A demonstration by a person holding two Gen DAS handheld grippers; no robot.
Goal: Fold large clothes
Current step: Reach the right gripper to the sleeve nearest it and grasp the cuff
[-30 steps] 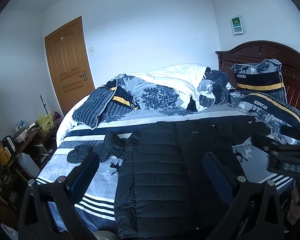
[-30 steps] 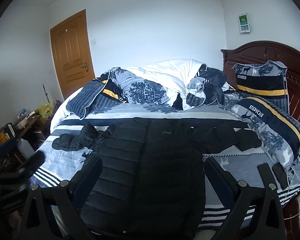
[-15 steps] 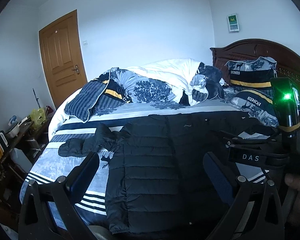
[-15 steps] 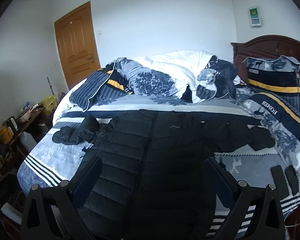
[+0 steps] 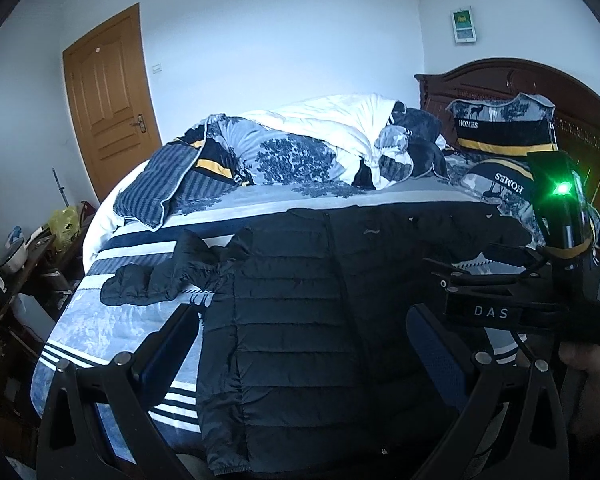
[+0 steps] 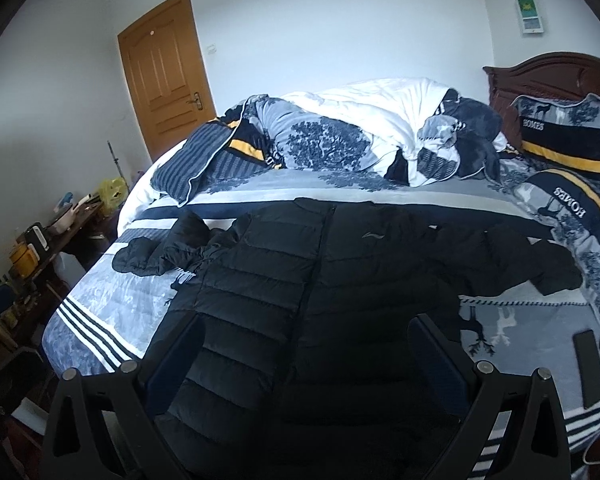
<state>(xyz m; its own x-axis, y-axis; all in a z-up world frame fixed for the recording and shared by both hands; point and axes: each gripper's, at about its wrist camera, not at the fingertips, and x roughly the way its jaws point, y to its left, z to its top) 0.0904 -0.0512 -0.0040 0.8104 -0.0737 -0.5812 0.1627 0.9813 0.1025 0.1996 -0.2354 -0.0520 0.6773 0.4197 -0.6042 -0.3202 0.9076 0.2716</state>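
Observation:
A black puffer jacket (image 5: 320, 312) lies flat and face up on the bed, its sleeves spread left and right; it also shows in the right wrist view (image 6: 320, 300). My left gripper (image 5: 300, 360) is open and empty, held above the jacket's lower hem. My right gripper (image 6: 304, 364) is open and empty, also above the lower hem. The right gripper's body (image 5: 540, 300), with a green light, shows at the right of the left wrist view.
A bunched duvet (image 6: 360, 132) and pillows (image 6: 568, 144) lie at the back of the bed by the wooden headboard (image 5: 540, 92). Two dark flat devices (image 6: 596, 364) lie on the bed at right. A cluttered side table (image 6: 52, 232) stands left, near the door (image 6: 164, 72).
Both grippers have shifted slightly, so the jacket sits more central in both views. The right gripper's body came into the left wrist view. The jacket has not moved.

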